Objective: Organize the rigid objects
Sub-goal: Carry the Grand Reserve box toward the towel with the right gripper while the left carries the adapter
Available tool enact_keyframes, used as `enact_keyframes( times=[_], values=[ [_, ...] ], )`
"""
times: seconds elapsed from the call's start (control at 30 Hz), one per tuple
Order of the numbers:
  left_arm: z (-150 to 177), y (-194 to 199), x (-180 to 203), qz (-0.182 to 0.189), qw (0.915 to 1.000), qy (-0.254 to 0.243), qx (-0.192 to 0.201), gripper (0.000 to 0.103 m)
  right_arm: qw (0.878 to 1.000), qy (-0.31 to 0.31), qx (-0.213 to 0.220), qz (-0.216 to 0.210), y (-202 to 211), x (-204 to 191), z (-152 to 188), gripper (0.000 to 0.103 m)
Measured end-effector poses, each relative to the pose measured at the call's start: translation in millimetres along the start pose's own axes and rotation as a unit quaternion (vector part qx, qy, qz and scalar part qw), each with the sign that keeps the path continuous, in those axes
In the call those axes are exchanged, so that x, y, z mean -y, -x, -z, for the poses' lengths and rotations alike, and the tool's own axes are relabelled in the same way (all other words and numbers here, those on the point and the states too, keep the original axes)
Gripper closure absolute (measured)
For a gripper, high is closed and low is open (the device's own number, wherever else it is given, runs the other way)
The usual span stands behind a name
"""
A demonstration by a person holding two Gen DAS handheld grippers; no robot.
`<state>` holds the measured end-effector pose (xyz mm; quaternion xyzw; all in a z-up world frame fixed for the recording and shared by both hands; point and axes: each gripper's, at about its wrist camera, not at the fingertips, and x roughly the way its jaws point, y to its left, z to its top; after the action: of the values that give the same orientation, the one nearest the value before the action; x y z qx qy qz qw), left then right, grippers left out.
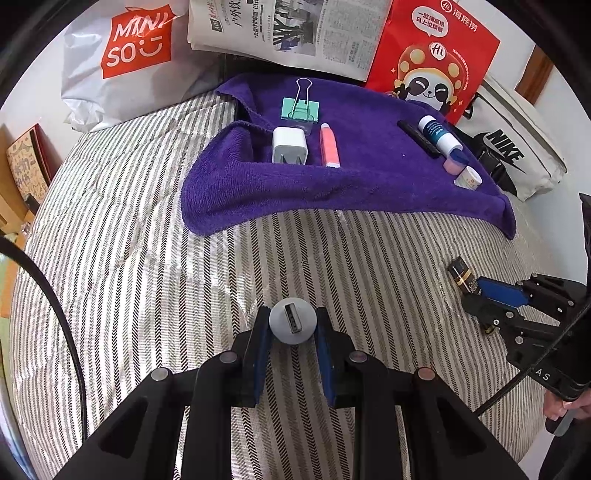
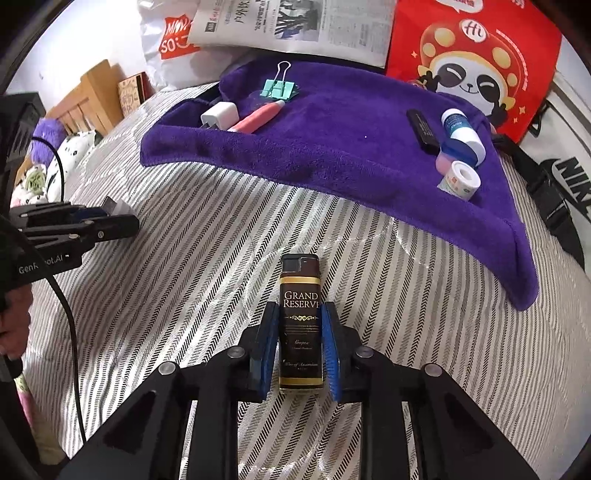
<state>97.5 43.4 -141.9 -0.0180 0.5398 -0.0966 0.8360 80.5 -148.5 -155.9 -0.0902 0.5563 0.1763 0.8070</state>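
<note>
- Two claws work over a striped bed point(image 1: 147, 258), each with something clamped between its blue pads
- The left claw point(image 1: 293, 332) is closed on a round grey USB adapter point(image 1: 293, 320), port end facing the camera, held just above the bedcover
- Ahead of the left claw, on a purple towel point(image 1: 369, 177), sit a white charger plug point(image 1: 290, 146), a pink tube point(image 1: 330, 144) just right of it and a mint binder clip point(image 1: 301, 107) beyond them
- Farther right on the towel: a black stick point(image 1: 419, 138), a blue-and-white tube point(image 1: 439, 134), a pink cap point(image 1: 452, 165) and a small white roll point(image 1: 468, 178), clustered together
- The right claw point(image 2: 300, 343) grips a dark lighter point(image 2: 300, 317) labelled "Grand Reserve", its top pointing away toward the towel
- Behind the towel stand a white Miniso bag point(image 1: 110, 66), a newspaper point(image 1: 288, 29) and a red panda bag point(image 1: 439, 55)
</note>
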Motion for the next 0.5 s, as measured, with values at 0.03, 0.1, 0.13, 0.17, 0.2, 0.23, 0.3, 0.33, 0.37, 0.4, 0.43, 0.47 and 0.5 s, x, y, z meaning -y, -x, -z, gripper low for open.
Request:
enact_keyframes(
  times=[0.03,0.1,0.13,0.17,0.2,0.23,0.3,0.33,0.37,0.4,0.43,0.47,0.5],
  values=[
    [0.1,0.0,0.0,-0.001,1.0000,0.001,0.000,0.081,1.000,0.000,0.002,0.000,-0.2,0.0,0.3,0.079],
    [1.0,-0.4,1.4,-0.003,1.0000,0.000,0.003,0.081,1.000,-0.001,0.005,0.002,-0.1,-0.1,1.4,0.079],
    [1.6,-0.6,2.6,-0.006,1.0000,-0.003,0.004,0.081,1.000,-0.003,0.005,0.001,-0.4,0.2,1.1,0.079],
    [2.1,-0.9,3.7,-0.008,0.9999,-0.005,0.005,0.081,1.000,-0.005,0.006,0.002,-0.4,0.5,1.1,0.079],
    [2.2,-1.3,4.8,-0.010,0.9999,-0.007,0.006,0.081,1.000,-0.003,0.007,0.004,-0.4,-0.4,1.5,0.079],
    [2.2,-1.6,5.3,-0.012,0.9999,-0.008,0.006,0.081,1.000,-0.001,0.008,0.005,-0.5,-0.9,1.6,0.079],
    [2.0,-1.9,6.0,-0.015,0.9998,-0.008,0.005,0.081,1.000,0.000,0.007,0.007,-0.6,-1.2,1.0,0.079],
    [1.7,-2.0,6.1,-0.015,0.9998,-0.007,0.005,0.081,1.000,0.000,0.007,0.008,-0.7,-1.3,0.6,0.079],
    [1.5,-2.3,6.2,-0.016,0.9998,-0.007,0.004,0.081,1.000,0.002,0.007,0.009,-0.6,-1.9,0.7,0.079],
    [1.6,-2.5,6.7,-0.017,0.9998,-0.008,0.003,0.081,1.000,0.002,0.008,0.010,-0.5,-2.1,0.9,0.079],
    [1.5,-2.7,6.9,-0.017,0.9998,-0.009,0.003,0.081,1.000,0.002,0.009,0.009,-0.7,-1.9,1.1,0.079],
    [1.5,-2.8,7.0,-0.018,0.9998,-0.010,0.003,0.081,1.000,0.001,0.010,0.009,-0.6,-1.5,1.4,0.079],
    [1.5,-2.9,7.0,-0.018,0.9998,-0.011,0.003,0.081,1.000,0.002,0.011,0.008,-0.5,-1.4,1.5,0.079]
  ],
)
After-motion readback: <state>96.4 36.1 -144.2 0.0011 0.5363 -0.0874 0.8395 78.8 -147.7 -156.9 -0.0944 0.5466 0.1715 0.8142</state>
